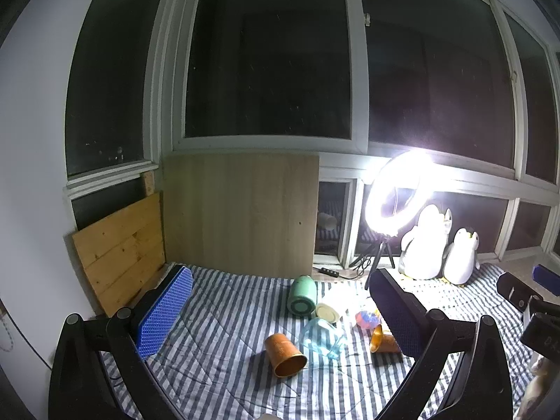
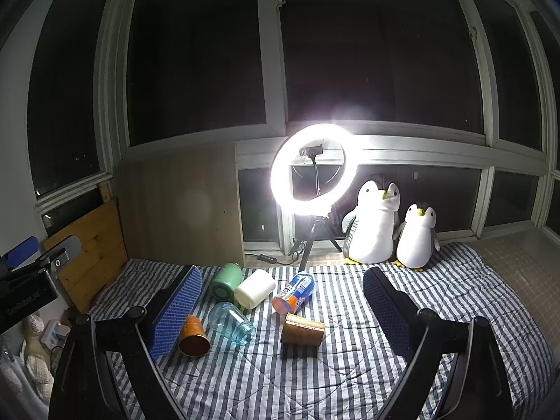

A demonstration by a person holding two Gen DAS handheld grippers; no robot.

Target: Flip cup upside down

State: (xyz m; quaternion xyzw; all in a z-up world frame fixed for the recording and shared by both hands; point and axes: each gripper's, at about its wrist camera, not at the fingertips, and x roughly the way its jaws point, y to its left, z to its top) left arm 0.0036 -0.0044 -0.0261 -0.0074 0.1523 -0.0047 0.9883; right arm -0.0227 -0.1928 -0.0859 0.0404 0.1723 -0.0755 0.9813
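Note:
Several cups lie on their sides on a striped blanket (image 1: 227, 315). An orange cup (image 1: 284, 355) lies nearest the left gripper, mouth toward me; it also shows in the right wrist view (image 2: 193, 336). A clear blue glass (image 1: 322, 337) (image 2: 232, 322) lies beside it. A second orange cup (image 1: 383, 339) (image 2: 302, 329), a green cup (image 1: 301, 295) (image 2: 225, 281), a white cup (image 2: 254, 288) and a printed cup (image 2: 294, 292) lie around them. My left gripper (image 1: 280, 315) is open and empty above the bed. My right gripper (image 2: 280, 311) is open and empty.
A bright ring light on a tripod (image 2: 313, 175) stands at the back by the windows. Two plush penguins (image 2: 374, 227) sit at the back right. Wooden boards (image 1: 241, 213) lean against the wall at the back left. A power strip (image 2: 266, 257) lies below the window.

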